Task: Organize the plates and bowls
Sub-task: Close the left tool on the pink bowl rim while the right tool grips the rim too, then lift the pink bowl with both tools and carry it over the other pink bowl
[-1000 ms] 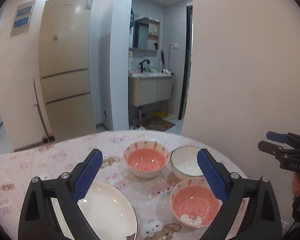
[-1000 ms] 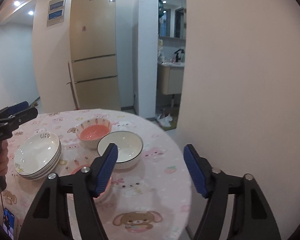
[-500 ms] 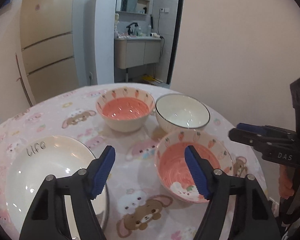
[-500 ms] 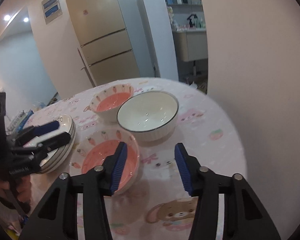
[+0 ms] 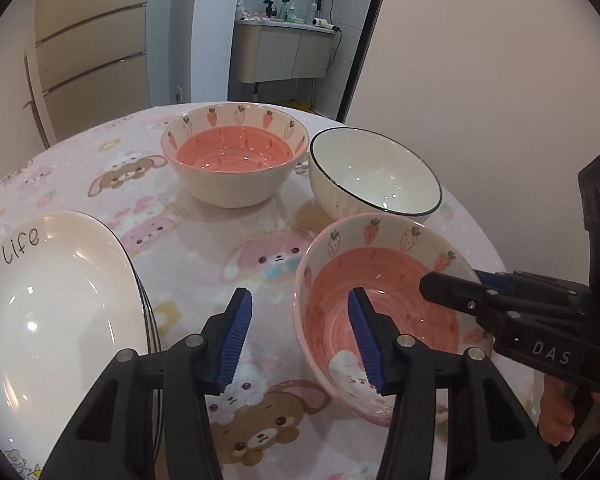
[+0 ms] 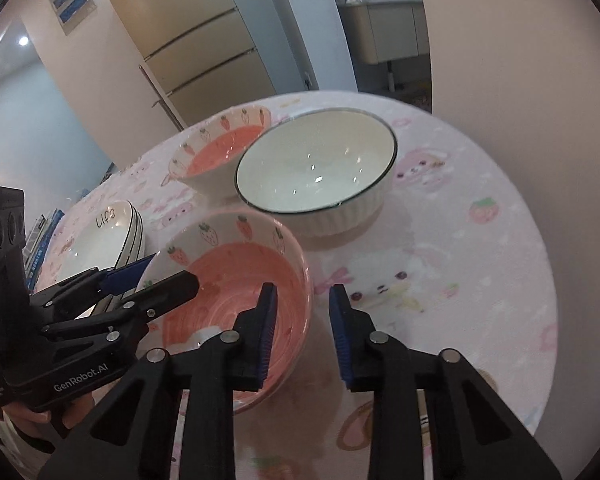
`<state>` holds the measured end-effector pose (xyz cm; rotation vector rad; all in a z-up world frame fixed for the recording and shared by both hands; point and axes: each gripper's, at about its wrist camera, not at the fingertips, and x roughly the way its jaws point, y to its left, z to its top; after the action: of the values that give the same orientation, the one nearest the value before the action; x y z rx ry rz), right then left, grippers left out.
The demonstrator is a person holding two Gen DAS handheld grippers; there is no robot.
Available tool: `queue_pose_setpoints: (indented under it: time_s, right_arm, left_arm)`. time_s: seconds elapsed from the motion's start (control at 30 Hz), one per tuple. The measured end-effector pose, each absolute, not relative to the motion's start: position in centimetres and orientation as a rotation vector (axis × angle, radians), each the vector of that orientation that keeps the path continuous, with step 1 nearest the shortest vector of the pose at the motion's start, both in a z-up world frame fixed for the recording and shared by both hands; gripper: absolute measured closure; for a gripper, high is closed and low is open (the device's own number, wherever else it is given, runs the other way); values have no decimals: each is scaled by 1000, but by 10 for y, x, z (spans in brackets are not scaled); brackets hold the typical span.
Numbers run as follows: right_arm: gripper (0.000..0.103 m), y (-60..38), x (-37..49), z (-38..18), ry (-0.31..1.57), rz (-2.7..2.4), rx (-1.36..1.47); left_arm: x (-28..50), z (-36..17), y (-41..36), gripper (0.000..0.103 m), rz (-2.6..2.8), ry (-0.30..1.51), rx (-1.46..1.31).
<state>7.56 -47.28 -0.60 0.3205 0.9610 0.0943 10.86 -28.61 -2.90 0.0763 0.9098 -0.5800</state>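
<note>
The round desk [image 5: 204, 236], under a pink cartoon cloth, carries stacked white plates [image 5: 52, 308] at 9 o'clock. The near pink bowl [image 5: 380, 304] sits at 4 o'clock. The left tongs [image 5: 300, 336] straddle its left rim, released; the right tongs [image 6: 302, 330] straddle its right rim, also released.

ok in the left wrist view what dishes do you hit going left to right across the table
stack of plates → far strawberry bowl → near strawberry bowl. The white bowl overlaps the near one sideways, so I leave it out.
</note>
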Motion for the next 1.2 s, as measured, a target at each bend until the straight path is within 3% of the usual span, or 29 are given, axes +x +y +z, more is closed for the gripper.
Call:
queue_pose_setpoints:
  time_s: [0.23, 0.27, 0.47, 0.57, 1.2]
  right_arm:
    - [77, -466, 85, -31, 1066, 147, 397]
    - [77, -464, 84, -31, 1056, 146, 395]
    - [86, -462, 84, -32, 1062, 117, 385]
    - [88, -462, 82, -30, 1056, 103, 378]
    - [88, -434, 79, 49, 903, 125, 292]
  left_arm:
    - [105, -38, -302, 55, -612, 962, 149]
    - [105, -42, -305, 62, -618, 980, 159]
    - [111, -51, -306, 77, -630, 1043, 101]
    - [111, -52, -304, 80, -625, 1049, 90]
    - [93, 30, -270, 81, -605, 897, 94]
